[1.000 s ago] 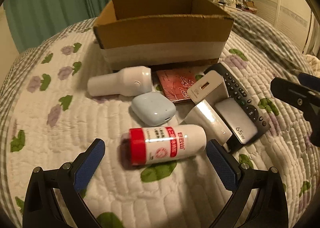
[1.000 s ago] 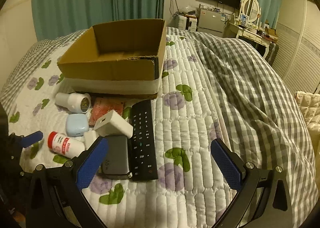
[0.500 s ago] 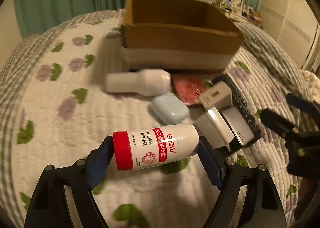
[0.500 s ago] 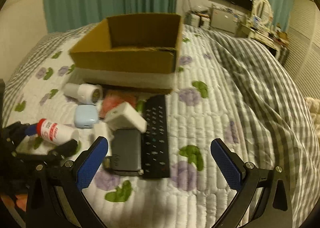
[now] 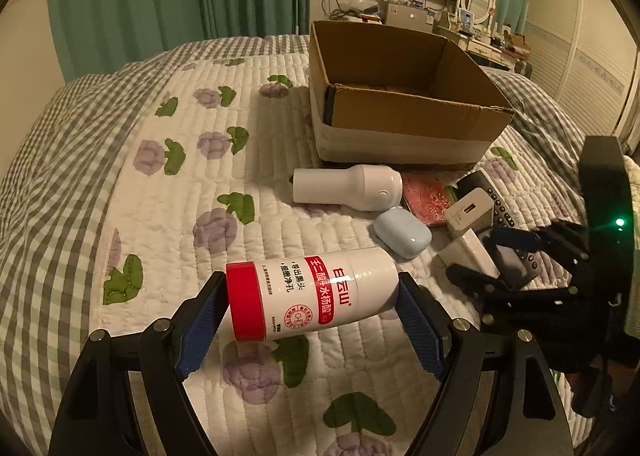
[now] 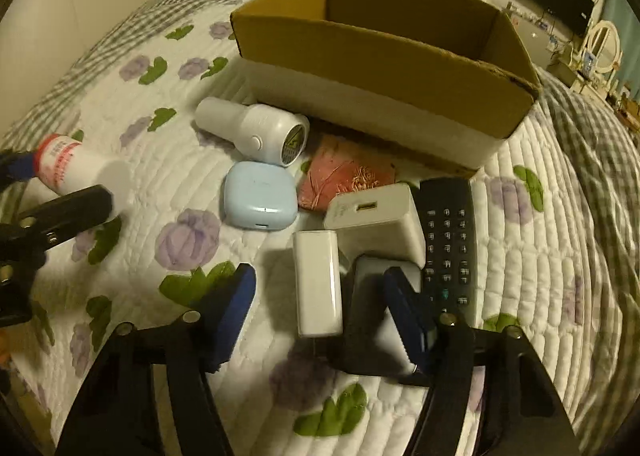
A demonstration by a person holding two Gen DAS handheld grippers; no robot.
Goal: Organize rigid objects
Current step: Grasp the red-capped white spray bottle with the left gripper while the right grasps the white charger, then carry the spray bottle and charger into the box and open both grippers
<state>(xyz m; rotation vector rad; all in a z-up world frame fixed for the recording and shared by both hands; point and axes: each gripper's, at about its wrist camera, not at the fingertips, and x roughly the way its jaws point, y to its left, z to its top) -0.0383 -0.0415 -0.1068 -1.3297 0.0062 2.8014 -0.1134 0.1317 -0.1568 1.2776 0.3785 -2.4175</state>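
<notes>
My left gripper (image 5: 312, 320) is shut on a white bottle with a red cap (image 5: 310, 294), held lengthwise above the quilt; it also shows in the right wrist view (image 6: 68, 170). My right gripper (image 6: 320, 312) is open, its fingers on either side of a white charger block (image 6: 318, 282), low over the pile. An open cardboard box (image 5: 400, 112) stands behind the pile and also shows in the right wrist view (image 6: 384, 56).
On the quilt lie a white cylinder device (image 6: 256, 132), a light blue case (image 6: 258, 196), a red packet (image 6: 344, 180), a white USB charger (image 6: 376, 218), a grey charger (image 6: 372, 288) and a black remote (image 6: 450, 236). Curtains and furniture stand behind the bed.
My left gripper closed on the bottle and lifted it off the quilt. My right gripper moved left and down over the pile, narrowing around the white charger block.
</notes>
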